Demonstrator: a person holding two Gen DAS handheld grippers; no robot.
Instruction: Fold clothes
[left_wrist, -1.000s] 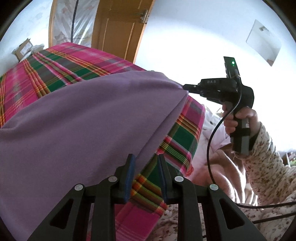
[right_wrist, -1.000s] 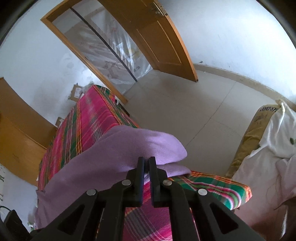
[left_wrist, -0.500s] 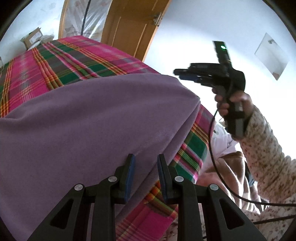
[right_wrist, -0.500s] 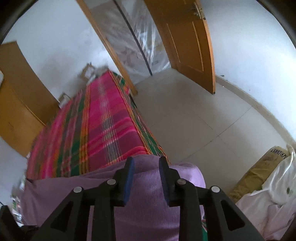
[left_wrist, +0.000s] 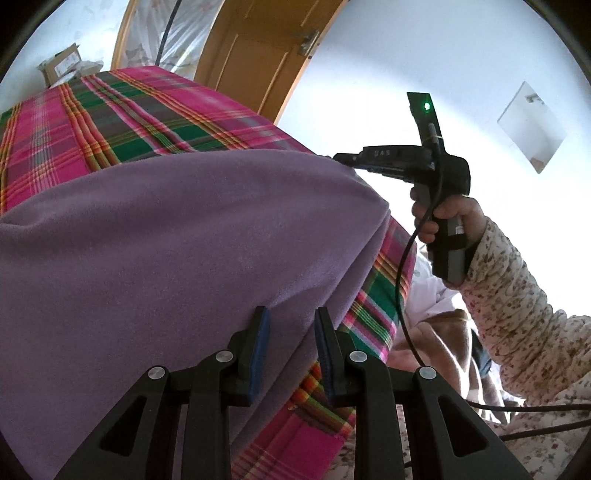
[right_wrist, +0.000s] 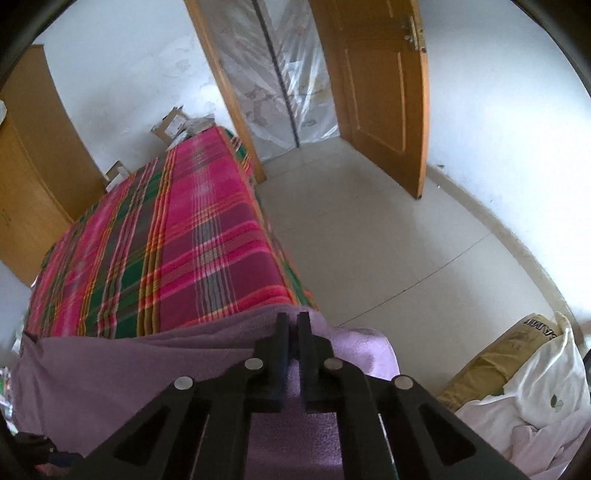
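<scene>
Since half a second ago, the right hand-held gripper (right_wrist: 292, 318) has dropped back to the purple fleece garment (left_wrist: 177, 258) and its fingers have come nearly together at the garment's far corner, seemingly pinching the cloth, though the fold hides the contact. From the left wrist view the right hand (left_wrist: 445, 216) holds that tool level at the corner. The left hand-held gripper (left_wrist: 290, 314) stands open over the garment's near edge. The garment lies spread on the plaid bed cover (right_wrist: 192, 240).
</scene>
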